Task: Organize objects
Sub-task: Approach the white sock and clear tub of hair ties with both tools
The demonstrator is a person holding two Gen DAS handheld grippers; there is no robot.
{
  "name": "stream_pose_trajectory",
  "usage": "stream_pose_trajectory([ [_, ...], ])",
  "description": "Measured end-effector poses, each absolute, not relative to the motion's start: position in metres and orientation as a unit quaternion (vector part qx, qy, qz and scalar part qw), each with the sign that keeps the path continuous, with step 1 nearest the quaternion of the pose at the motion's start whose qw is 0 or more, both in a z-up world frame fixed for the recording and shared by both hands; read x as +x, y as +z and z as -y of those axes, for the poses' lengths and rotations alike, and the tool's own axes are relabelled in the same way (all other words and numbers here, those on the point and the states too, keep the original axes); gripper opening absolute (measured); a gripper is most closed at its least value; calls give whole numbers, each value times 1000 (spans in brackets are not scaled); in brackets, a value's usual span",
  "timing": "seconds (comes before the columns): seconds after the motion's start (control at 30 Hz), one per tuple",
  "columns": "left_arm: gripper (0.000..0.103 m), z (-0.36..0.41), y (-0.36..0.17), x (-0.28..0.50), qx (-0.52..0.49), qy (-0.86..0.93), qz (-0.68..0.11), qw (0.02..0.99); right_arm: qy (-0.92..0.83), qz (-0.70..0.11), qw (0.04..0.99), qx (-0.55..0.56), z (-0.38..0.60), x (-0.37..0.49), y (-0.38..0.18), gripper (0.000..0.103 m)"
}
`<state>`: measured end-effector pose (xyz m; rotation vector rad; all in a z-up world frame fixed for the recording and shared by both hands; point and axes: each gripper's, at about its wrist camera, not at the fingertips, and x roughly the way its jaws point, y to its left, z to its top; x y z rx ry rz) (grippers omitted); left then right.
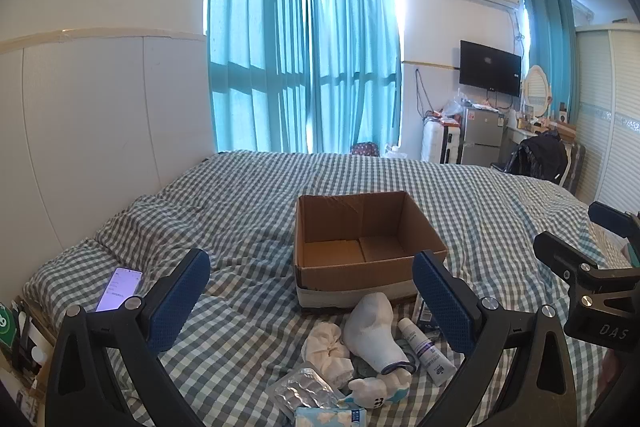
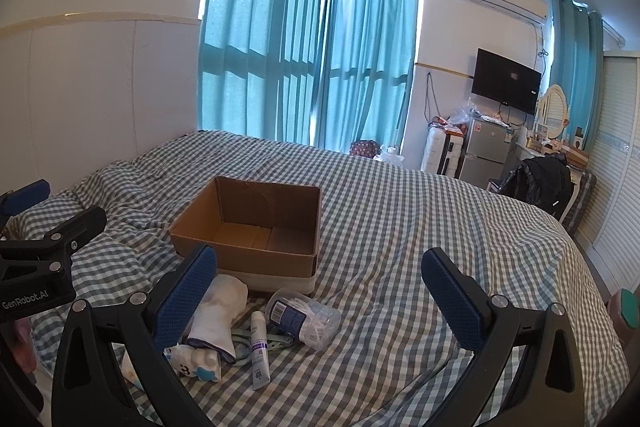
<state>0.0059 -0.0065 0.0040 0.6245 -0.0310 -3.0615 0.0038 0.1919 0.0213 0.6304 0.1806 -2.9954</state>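
Observation:
An open, empty cardboard box [image 1: 360, 247] sits on the checked bed; it also shows in the right wrist view [image 2: 256, 227]. In front of it lie a white sock [image 1: 372, 331], a crumpled white cloth [image 1: 328, 347], a white tube [image 1: 424, 351], a blister pack [image 1: 304, 391], a small plush toy [image 1: 380, 389] and a tissue pack [image 1: 332, 417]. The right wrist view shows the sock [image 2: 216, 319], the tube [image 2: 259, 355] and a clear jar of cotton swabs [image 2: 304, 319]. My left gripper [image 1: 312, 303] is open above the pile. My right gripper [image 2: 320, 303] is open above the jar.
A lit phone [image 1: 120, 287] lies on the bed at the left near the wall. The checked bedding [image 2: 420, 227] spreads to the right. Teal curtains, a fridge [image 1: 482, 135], a TV and a chair with a black bag stand beyond the bed.

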Motion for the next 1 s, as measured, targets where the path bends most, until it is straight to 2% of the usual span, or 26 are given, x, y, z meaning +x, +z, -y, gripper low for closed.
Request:
stream_pose_trajectory([
  [1.0,103,-1,-3,0,219,-976,6,0,-974,-66,52,210,-189,1,20,103],
])
